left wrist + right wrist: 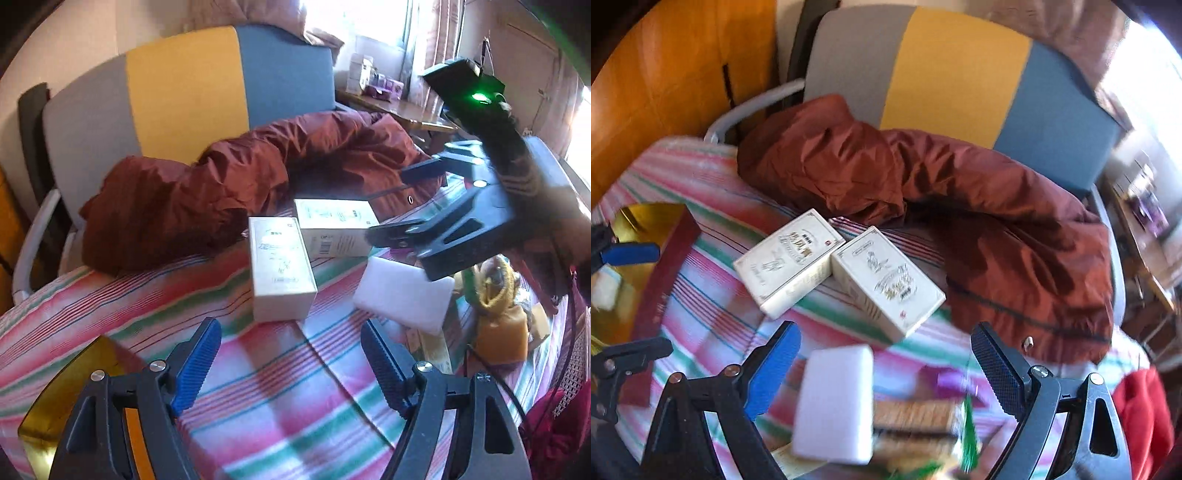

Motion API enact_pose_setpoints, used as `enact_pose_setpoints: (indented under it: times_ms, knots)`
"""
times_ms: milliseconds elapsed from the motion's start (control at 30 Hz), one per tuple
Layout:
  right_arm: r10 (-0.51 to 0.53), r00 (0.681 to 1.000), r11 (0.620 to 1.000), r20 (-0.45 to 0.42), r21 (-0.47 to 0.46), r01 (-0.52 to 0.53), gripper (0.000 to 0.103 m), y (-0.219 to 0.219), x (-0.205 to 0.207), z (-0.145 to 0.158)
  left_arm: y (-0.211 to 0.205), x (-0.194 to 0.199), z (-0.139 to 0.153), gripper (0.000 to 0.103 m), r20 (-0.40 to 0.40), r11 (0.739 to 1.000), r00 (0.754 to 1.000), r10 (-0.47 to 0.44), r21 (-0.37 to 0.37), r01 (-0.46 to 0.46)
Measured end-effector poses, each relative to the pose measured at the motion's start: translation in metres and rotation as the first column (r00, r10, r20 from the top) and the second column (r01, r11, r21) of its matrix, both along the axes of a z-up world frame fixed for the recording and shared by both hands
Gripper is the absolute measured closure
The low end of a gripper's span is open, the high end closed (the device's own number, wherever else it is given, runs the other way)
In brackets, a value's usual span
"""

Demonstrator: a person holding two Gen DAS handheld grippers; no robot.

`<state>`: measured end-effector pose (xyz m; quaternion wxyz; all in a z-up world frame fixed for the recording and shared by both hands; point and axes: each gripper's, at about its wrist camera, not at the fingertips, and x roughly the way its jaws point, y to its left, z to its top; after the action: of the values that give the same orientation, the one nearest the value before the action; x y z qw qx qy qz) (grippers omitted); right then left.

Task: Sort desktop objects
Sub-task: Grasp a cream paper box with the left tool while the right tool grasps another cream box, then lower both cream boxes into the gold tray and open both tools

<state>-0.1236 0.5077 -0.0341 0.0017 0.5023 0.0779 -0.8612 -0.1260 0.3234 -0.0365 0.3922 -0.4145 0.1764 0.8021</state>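
While both tools gape wide, empty, two cream boxes (281, 266) (886, 281) lie touching on striped cloth; white block (834, 402) near right tool (886, 373); only left-wrist view shows left tool (291, 365).

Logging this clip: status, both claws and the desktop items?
Left claw open, empty. Right claw open, white block between pads, ungripped. Two cream boxes touching on striped cloth.
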Motion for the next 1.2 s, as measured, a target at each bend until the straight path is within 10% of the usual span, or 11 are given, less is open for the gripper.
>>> enact_pose_setpoints:
  times_ms: [367, 500, 667, 1200]
  knots:
    - [0.132, 0.977, 0.986, 0.168, 0.080, -0.147, 0.007, 0.006, -0.066, -0.053, 0.039, -0.039, -0.043, 0.024, 0.050, 0.995, 0.998, -0.037, -0.090, 0.042]
    - [0.141, 0.973, 0.986, 0.182, 0.061, -0.155, 0.038, 0.007, -0.065, -0.061, 0.046, -0.051, -0.053, 0.034, 0.074, 0.995, 0.997, -0.006, -0.097, 0.014]
    - [0.143, 0.976, 0.988, 0.165, 0.034, -0.151, 0.048, 0.007, -0.054, -0.055, 0.043, -0.063, -0.062, 0.048, 0.144, 0.997, 0.988, 0.051, -0.063, -0.042]
    - [0.054, 0.998, 0.998, -0.036, 0.036, -0.053, 0.052, -0.013, 0.003, 0.037, -0.045, -0.005, 0.026, 0.051, 0.031, 0.977, 0.987, 0.156, 0.142, -0.159]
